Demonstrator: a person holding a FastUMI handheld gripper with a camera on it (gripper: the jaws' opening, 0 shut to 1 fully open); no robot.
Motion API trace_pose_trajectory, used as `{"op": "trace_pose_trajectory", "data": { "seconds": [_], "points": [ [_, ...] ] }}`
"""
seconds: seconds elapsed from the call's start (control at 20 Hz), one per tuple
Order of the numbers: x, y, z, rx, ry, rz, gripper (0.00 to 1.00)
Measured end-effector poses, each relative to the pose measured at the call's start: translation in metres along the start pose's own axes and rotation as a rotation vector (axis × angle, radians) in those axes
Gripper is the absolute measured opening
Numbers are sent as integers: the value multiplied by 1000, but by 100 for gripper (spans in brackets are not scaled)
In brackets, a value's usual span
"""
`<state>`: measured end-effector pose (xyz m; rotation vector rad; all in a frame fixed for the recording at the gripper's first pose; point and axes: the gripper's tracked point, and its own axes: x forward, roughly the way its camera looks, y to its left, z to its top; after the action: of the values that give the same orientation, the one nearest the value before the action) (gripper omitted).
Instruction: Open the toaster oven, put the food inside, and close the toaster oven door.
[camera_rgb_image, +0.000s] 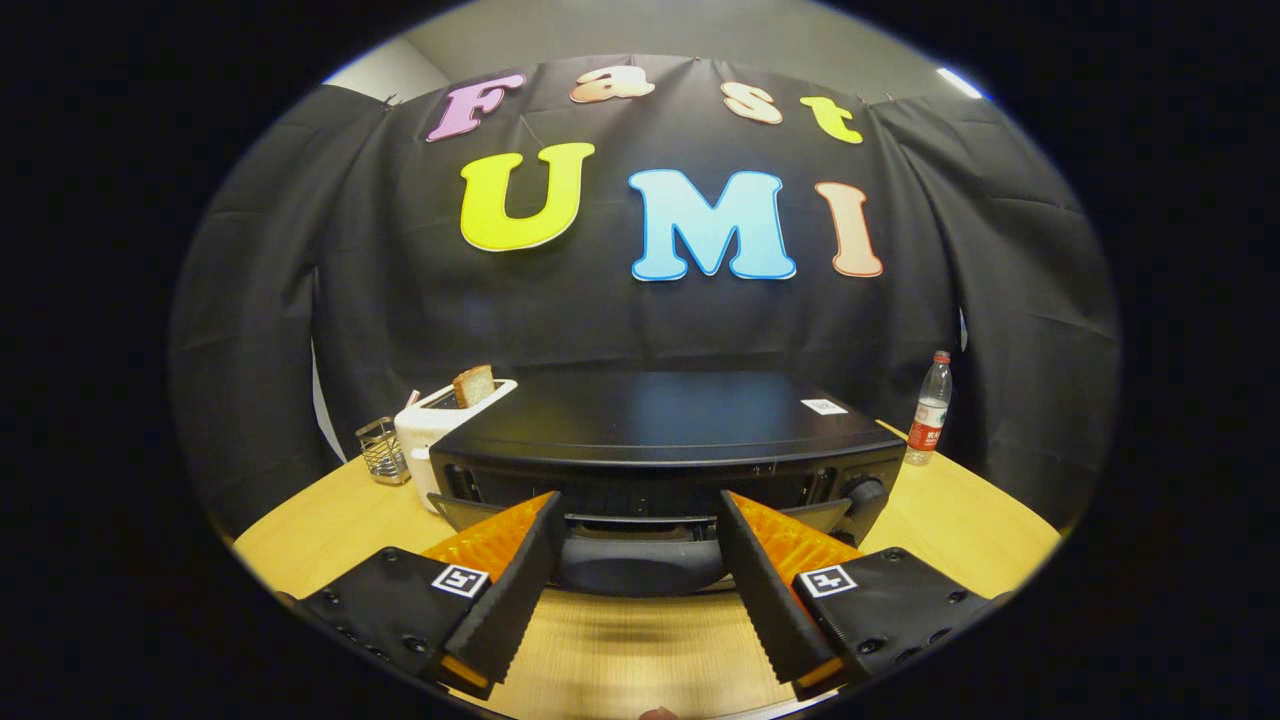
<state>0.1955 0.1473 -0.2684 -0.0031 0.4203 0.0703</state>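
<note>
Facing the gripper (640, 515) squarely, the black toaster oven (660, 450) is set on the wooden table (940, 520), its long axis crosswise to the fingers. The door handle (640, 560) is seen between the spread, open fingers, neither visibly pressing it. A white toaster (440, 425) holding a bread slice (474, 385) stands behind it.

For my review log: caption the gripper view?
Open gripper straddles the toaster oven door handle, door slightly ajar.

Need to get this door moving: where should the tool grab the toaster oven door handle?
Grip the door handle, the dark rounded bar, mid-span, from the front. It lies level between the open tool fingers.
</note>
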Motion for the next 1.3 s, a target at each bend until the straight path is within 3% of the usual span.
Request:
{"op": "trace_pose_trajectory", "data": {
  "seconds": [1.05,1.3],
  "points": [
    [-63,8,-107,28,229,-8,98],
    [-87,10,-83,70,202,0,98]
  ]
}}
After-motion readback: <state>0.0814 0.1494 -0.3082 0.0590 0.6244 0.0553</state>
